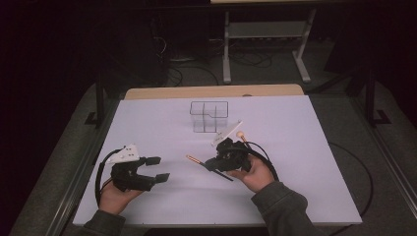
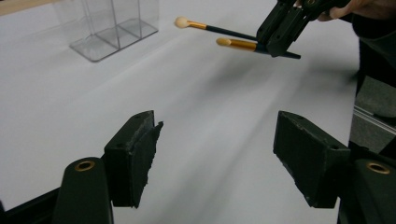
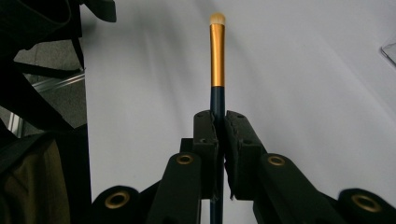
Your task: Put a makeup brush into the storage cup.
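A makeup brush (image 1: 193, 159) with a gold ferrule and dark handle hangs just above the white table, pointing left. My right gripper (image 1: 209, 164) is shut on its handle; in the right gripper view the brush (image 3: 217, 56) sticks straight out from between the closed jaws of that gripper (image 3: 219, 121). A second brush (image 1: 240, 133) with a round pale tip shows just behind the right gripper, its handle hidden there. My left gripper (image 1: 161, 168) is held at the table's left, open with nothing between its jaws (image 2: 217, 149). From it I see both brushes (image 2: 238, 44) (image 2: 182, 22).
A clear plastic organizer (image 1: 210, 117) with several compartments stands at the middle back of the white table (image 1: 305, 147), also seen as the organizer (image 2: 109, 28) in the left gripper view. Black cables trail from both grippers. A grey metal stand (image 1: 265, 34) sits on the floor beyond.
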The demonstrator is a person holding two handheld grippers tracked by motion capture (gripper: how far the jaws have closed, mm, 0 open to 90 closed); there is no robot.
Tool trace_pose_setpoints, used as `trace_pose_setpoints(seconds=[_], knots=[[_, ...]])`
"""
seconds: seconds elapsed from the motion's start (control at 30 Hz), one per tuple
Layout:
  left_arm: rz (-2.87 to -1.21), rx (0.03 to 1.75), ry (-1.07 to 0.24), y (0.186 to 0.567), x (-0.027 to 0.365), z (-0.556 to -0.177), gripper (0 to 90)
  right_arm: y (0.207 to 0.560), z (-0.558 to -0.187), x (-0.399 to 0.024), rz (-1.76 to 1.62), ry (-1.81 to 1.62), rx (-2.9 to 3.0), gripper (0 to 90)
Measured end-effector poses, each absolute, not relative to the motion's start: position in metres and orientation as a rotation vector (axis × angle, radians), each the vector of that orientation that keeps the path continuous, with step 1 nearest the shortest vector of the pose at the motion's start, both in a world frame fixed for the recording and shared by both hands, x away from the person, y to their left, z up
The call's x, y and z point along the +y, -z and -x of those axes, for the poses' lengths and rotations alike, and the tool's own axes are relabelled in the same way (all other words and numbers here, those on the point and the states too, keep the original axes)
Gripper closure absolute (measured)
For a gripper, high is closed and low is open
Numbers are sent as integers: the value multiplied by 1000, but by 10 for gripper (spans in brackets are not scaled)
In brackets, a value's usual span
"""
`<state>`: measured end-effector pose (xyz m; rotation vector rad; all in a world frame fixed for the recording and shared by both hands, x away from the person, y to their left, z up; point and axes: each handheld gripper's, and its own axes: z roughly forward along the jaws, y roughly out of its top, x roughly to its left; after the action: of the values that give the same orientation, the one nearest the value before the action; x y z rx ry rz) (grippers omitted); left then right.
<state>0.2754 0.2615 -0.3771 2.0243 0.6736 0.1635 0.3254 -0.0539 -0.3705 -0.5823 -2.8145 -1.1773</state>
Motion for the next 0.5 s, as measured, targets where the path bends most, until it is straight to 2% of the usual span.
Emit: trace_pose_setpoints(seconds=[0.5], knots=[[-2073, 570, -97, 352, 243, -289, 371, 361, -315, -59, 521, 1242, -2799, 826]])
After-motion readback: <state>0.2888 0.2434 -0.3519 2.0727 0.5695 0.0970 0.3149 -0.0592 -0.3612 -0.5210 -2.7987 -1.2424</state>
